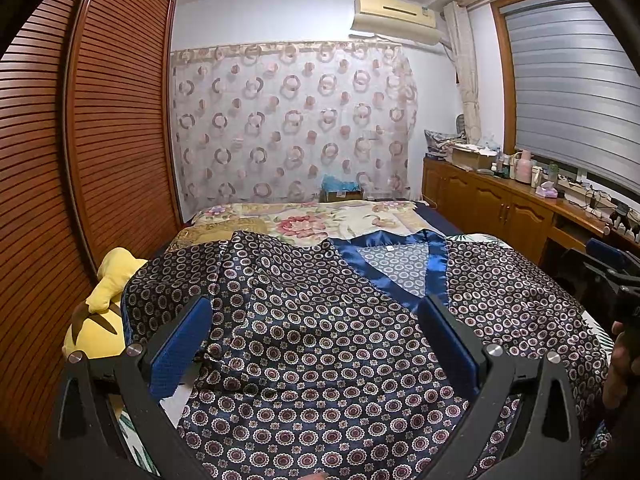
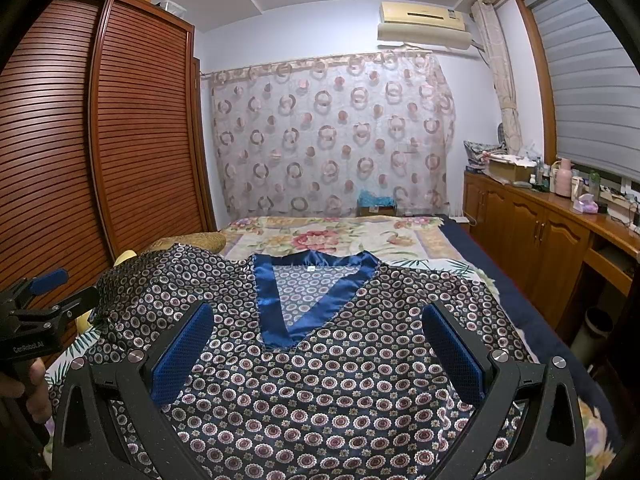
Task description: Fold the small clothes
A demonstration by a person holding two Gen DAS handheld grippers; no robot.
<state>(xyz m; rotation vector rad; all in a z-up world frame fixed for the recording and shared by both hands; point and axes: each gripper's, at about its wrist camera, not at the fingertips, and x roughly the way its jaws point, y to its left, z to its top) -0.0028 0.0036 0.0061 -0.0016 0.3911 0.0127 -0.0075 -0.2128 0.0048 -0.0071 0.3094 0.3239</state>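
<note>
Through the left wrist view, my left claw [image 1: 316,344] is hovering released over the patterned top [image 1: 320,320], which is lying spread across the bed [image 1: 304,216] beside a yellow plush toy [image 1: 104,304]. Through the right wrist view, my right claw [image 2: 318,354] is hanging released below the blue V-neck collar [image 2: 276,300], gripping nothing.

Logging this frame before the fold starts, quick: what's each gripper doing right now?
Left gripper: open, holding nothing, above the patterned top.
Right gripper: open, holding nothing, above the same top near its blue V-neck.
</note>
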